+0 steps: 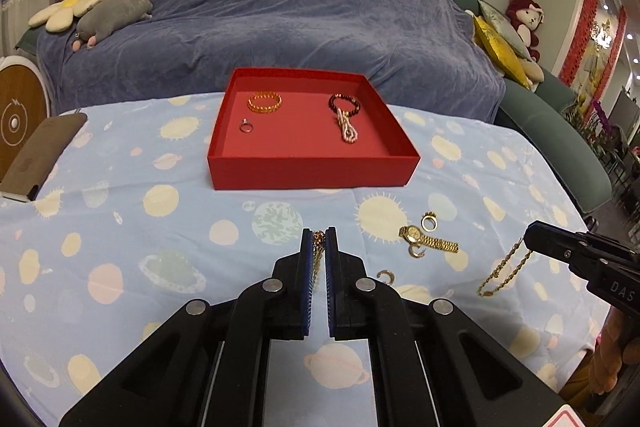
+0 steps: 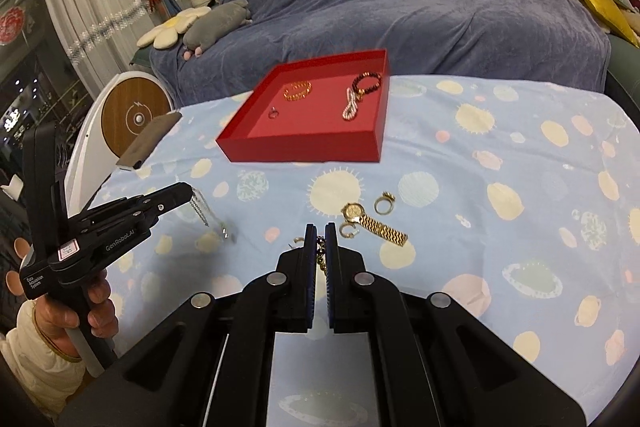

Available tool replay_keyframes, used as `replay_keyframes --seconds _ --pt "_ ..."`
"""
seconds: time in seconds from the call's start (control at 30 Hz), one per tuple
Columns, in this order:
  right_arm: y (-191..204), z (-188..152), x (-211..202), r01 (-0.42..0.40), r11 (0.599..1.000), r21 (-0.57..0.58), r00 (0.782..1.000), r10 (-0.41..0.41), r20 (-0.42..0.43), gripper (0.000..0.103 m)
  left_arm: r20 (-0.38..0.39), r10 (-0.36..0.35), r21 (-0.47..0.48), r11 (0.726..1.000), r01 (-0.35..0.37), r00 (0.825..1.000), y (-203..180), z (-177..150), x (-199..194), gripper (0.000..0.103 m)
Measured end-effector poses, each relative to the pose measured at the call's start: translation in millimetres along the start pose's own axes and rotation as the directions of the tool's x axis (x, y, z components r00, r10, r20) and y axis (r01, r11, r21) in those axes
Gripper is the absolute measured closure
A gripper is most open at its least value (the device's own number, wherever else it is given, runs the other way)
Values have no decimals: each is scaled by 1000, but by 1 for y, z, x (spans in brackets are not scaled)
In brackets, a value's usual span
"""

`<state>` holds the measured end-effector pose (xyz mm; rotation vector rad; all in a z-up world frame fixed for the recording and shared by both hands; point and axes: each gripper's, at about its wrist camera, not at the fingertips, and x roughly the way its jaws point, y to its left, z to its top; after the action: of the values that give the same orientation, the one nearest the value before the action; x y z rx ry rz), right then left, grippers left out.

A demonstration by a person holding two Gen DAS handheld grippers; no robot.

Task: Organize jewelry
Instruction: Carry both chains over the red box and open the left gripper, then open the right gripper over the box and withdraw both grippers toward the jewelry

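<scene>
A red tray point(image 1: 312, 173) point(image 2: 304, 149) on the table holds a gold bracelet point(image 1: 264, 102), a dark bead bracelet point(image 1: 344, 104), a pearl strand point(image 1: 347, 129) and a small ring point(image 1: 245, 127). My left gripper point(image 1: 319, 231) point(image 2: 191, 194) is shut on a chain point(image 1: 318, 255) that looks silvery in the right wrist view point(image 2: 200, 213). My right gripper point(image 2: 319, 227) point(image 1: 528, 239) is shut on a gold chain point(image 1: 505, 269) hanging above the cloth. A gold watch point(image 2: 374, 223), a gold ring point(image 2: 384, 205) and two hoop earrings point(image 1: 416, 251) point(image 1: 386, 277) lie on the cloth.
The table has a light blue planet-print cloth point(image 1: 120, 227). A brown case point(image 1: 40, 155) lies at its left edge. A sofa under a blue cover point(image 1: 280, 19) stands behind, with plush toys point(image 1: 116, 13). A round white device point(image 2: 132, 115) stands left.
</scene>
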<state>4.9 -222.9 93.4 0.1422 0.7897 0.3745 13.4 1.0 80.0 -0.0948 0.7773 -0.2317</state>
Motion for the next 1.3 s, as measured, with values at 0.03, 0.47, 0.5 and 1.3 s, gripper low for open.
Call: replay_keyframes --seconds 0.03,0.47,0.5,1.3 --pt "3 6 -4 -3 1000 -5 1000 3 16 100 11 -3 -4 1000 4 1000 0 5 -5 100" --pt "25 125 22 -30 998 -51 995 35 98 100 127 -2 4 1000 2 992 12 116 -9 100" --pt "24 134 30 -33 998 -46 995 38 96 100 130 8 1 1000 -8 992 14 124 -2 100" --pt "-15 144 148 37 999 -7 999 -37 -38 72 39 126 -82 989 -122 991 53 150 117 47"
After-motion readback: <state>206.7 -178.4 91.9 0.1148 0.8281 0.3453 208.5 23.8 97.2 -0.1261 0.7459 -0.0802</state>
